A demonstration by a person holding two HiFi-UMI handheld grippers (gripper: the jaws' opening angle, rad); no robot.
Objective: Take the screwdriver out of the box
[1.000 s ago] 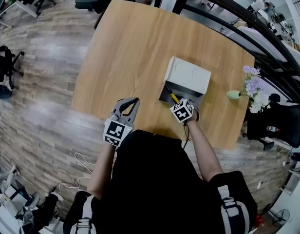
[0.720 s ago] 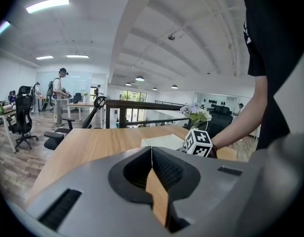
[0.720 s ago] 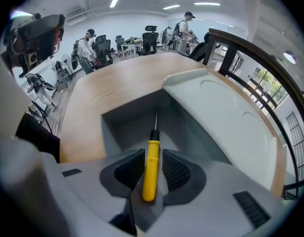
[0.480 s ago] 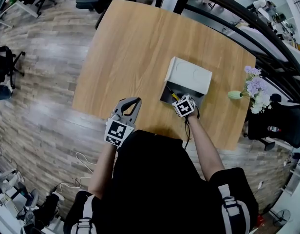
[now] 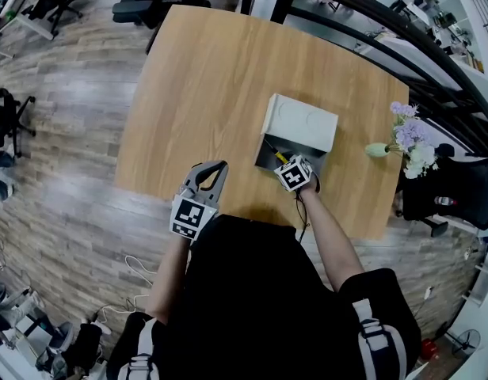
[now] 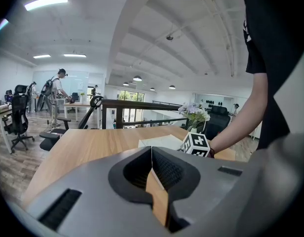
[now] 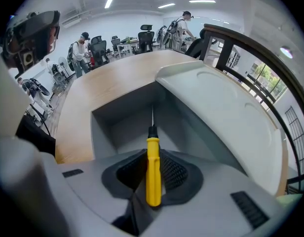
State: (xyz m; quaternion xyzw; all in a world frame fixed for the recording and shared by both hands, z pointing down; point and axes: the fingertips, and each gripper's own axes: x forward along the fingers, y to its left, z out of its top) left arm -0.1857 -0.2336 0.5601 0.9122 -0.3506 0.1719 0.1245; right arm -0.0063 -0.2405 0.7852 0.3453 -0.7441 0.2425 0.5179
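While the right gripper (image 7: 153, 157) clamps the screwdriver (image 7: 153, 181) at the open box (image 7: 226, 112) mouth, the left gripper (image 5: 216, 167), pinched shut, hangs at the table's (image 5: 204, 77) near edge.

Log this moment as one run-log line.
right gripper: shut on screwdriver handle | screwdriver: tip pointing into open box | left gripper: shut, empty, left of box
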